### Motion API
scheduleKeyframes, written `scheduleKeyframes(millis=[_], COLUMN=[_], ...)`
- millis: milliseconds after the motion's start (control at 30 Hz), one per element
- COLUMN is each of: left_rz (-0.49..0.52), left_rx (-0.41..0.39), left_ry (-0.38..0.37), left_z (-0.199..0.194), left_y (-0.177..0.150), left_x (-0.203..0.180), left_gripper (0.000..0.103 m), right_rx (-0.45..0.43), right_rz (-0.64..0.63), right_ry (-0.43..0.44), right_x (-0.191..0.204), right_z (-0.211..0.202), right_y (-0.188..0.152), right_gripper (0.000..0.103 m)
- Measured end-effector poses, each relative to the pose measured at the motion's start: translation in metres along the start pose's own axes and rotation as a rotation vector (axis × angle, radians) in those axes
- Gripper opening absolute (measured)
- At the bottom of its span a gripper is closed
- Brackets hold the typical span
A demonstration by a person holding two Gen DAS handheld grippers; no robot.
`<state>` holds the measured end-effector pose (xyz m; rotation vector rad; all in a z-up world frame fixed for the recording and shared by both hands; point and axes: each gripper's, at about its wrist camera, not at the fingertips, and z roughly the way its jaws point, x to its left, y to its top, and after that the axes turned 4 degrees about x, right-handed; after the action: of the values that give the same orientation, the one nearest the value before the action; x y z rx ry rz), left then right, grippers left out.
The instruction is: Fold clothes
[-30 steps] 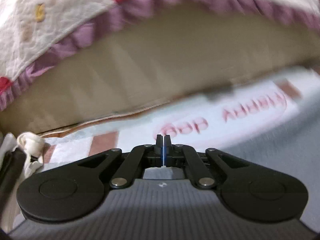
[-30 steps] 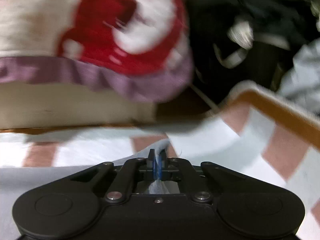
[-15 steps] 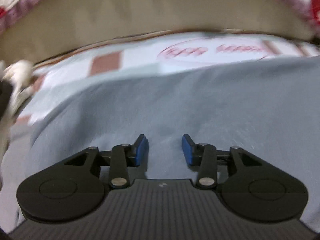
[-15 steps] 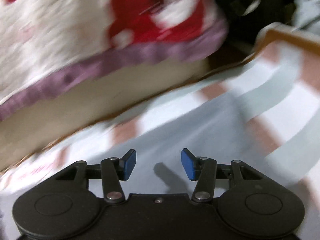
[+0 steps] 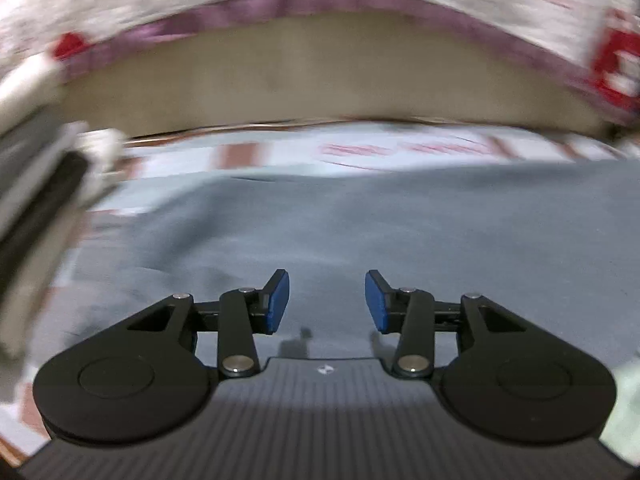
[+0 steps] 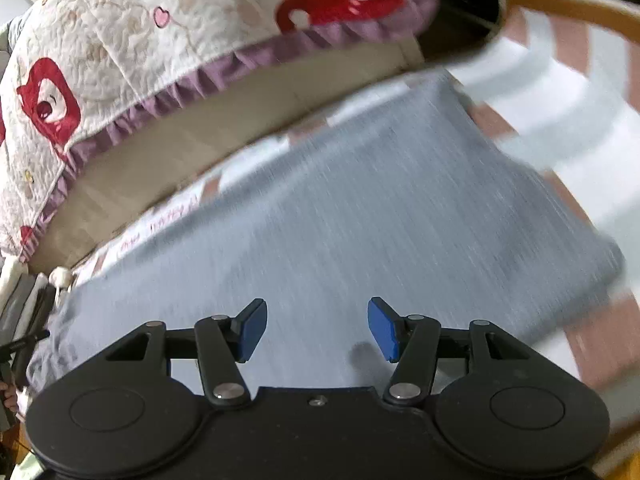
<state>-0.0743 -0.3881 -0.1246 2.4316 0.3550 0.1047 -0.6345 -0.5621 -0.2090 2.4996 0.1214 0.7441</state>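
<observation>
Since the earlier frames, both pairs of jaws, then pressed together, have been parted and are opening further, with nothing pinched between them, and both tools have been drawn back over the cloth. Left gripper and right gripper are held above the grey garment, which is laid flat on the checked mat, near the quilt at the far side. Release appears intended so that the fold stays put.
</observation>
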Motion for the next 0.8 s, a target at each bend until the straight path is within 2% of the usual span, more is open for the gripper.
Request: scheduleKeyframes(millis=[67, 167, 267, 300, 433, 533, 600, 633, 800], left_rz=[0.058, 0.089, 0.127, 0.169, 0.353, 0.418, 0.529, 0.588, 0.55], left_rx=[0.042, 0.122, 0.181, 0.185, 0.192, 0.201, 0.206, 0.206, 0.153], left_ry=[-0.111, -0.299, -0.415, -0.419, -0.388, -0.329, -0.181, -0.107, -0.085], left_z=[0.0, 0.007, 0.015, 0.014, 0.014, 0.015, 0.025, 0.03, 0.037], left_y=[-0.008, -0.019, -0.027, -0.03, -0.042, -0.053, -0.061, -0.065, -0.056], left_x=[-0.031, -0.063, -0.085, -0.092, -0.108, -0.116, -0.123, -0.128, -0.127], left_gripper=[0.047, 0.047, 0.047, 0.047, 0.054, 0.059, 0.067, 0.069, 0.068], right_rx=[0.033, 0.044, 0.101, 0.133, 0.257, 0.32, 0.332, 0.321, 0.278], right_rz=[0.005, 0.01, 0.031, 0.043, 0.09, 0.122, 0.151, 0.174, 0.208], right_ry=[-0.048, 0.011, 0.062, 0.073, 0.112, 0.138, 0.152, 0.156, 0.163], right_x=[-0.003, 0.007, 0.014, 0.015, 0.016, 0.009, 0.006, 0.005, 0.01], right_z=[-0.006, -0.014, -0.011, -0.007, 0.01, 0.025, 0.032, 0.035, 0.046], right_y=[-0.004, -0.001, -0.003, -0.004, -0.012, -0.02, -0.025, -0.027, -0.03], right_gripper=[0.062, 0.062, 0.07, 0.07, 0.07, 0.07, 0.07, 0.071, 0.072])
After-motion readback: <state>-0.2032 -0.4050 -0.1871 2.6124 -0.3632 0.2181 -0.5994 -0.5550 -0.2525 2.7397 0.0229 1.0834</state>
